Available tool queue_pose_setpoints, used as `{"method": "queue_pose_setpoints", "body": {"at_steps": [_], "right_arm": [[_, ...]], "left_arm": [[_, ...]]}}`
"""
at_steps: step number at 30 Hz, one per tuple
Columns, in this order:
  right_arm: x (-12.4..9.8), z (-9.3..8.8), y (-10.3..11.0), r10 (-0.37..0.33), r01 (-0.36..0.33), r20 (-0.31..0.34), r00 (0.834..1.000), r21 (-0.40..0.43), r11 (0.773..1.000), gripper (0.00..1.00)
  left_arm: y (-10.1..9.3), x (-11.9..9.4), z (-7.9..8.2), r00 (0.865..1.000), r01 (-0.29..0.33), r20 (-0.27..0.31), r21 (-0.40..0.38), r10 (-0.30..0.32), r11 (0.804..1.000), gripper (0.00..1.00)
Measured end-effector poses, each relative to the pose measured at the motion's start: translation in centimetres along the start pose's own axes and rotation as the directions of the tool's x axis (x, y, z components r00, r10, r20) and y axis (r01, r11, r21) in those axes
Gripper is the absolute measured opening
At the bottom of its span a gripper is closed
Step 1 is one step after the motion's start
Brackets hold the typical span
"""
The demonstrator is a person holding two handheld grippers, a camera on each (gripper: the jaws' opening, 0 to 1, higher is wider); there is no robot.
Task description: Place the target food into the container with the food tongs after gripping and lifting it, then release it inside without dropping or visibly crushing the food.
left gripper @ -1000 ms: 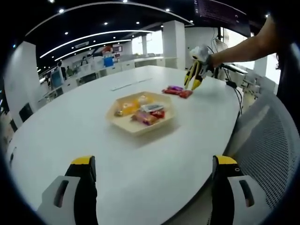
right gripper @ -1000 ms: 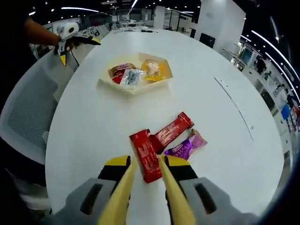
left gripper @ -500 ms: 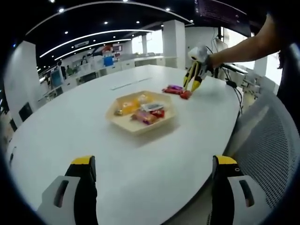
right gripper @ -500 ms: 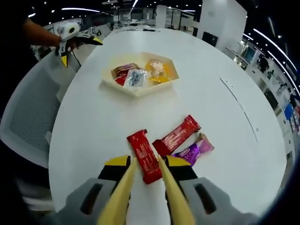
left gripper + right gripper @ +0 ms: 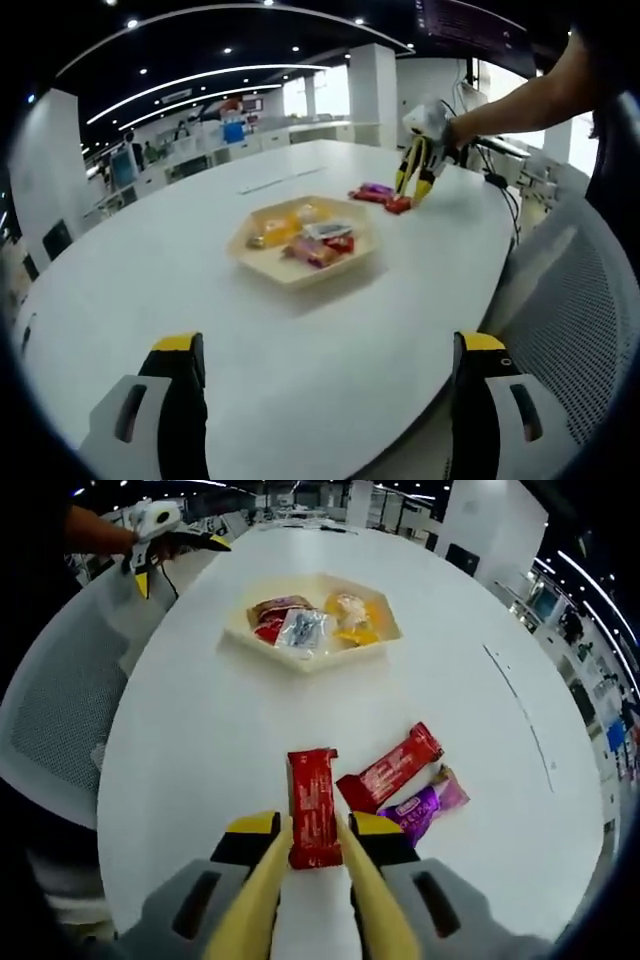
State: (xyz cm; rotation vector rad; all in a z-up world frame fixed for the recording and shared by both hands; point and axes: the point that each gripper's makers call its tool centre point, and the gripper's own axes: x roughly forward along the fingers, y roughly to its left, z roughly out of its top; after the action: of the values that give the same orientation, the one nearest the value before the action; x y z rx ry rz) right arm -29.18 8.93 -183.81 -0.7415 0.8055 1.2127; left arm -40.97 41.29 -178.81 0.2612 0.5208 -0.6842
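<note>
The right claw (image 5: 312,855) holds a flat red snack packet (image 5: 313,805) in its yellow tongs, well short of the pale hexagonal tray (image 5: 310,658) on the white bench (image 5: 190,740); carrying and release remain. The left claw (image 5: 320,400) gapes wide.

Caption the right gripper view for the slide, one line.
Right hand-held gripper closes its yellow tongs on a red snack bar, hexagonal tray of packaged snacks waiting beyond on the white table.

Open-plan office lying beyond a white table

A grey mesh chair (image 5: 575,300) is standing just beside the white table (image 5: 200,290)'s edge, white pillars (image 5: 372,95) are rising behind it, and ceiling light strips (image 5: 200,78) are glowing overhead.
</note>
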Motion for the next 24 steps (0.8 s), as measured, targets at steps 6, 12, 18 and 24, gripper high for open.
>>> {"method": "queue_pose_setpoints", "body": {"at_steps": [6, 12, 18, 24], "right_arm": [[-0.1, -0.3, -0.4, -0.018, 0.018, 0.0, 1.0, 0.079, 0.997, 0.23], [-1.2, 0.4, -0.5, -0.012, 0.008, 0.023, 1.0, 0.17, 0.985, 0.24], [-2.9, 1.5, -1.7, -0.03, 0.025, 0.027, 0.999, 0.174, 0.984, 0.24], [-4.3, 3.0, -2.5, -0.055, 0.048, 0.037, 0.998, 0.156, 0.987, 0.24]], "left_arm": [[-0.1, 0.0, 0.0, 1.0, 0.004, 0.0, 0.005, -0.004, 1.0, 0.99], [-0.2, -0.1, 0.3, 1.0, 0.01, 0.011, -0.014, -0.01, 1.0, 0.99], [-0.3, -0.4, 1.1, 0.998, 0.022, 0.053, -0.041, -0.02, 0.999, 1.0], [-0.4, -0.4, 1.3, 0.998, 0.028, 0.066, -0.048, -0.025, 0.998, 1.0]]}}
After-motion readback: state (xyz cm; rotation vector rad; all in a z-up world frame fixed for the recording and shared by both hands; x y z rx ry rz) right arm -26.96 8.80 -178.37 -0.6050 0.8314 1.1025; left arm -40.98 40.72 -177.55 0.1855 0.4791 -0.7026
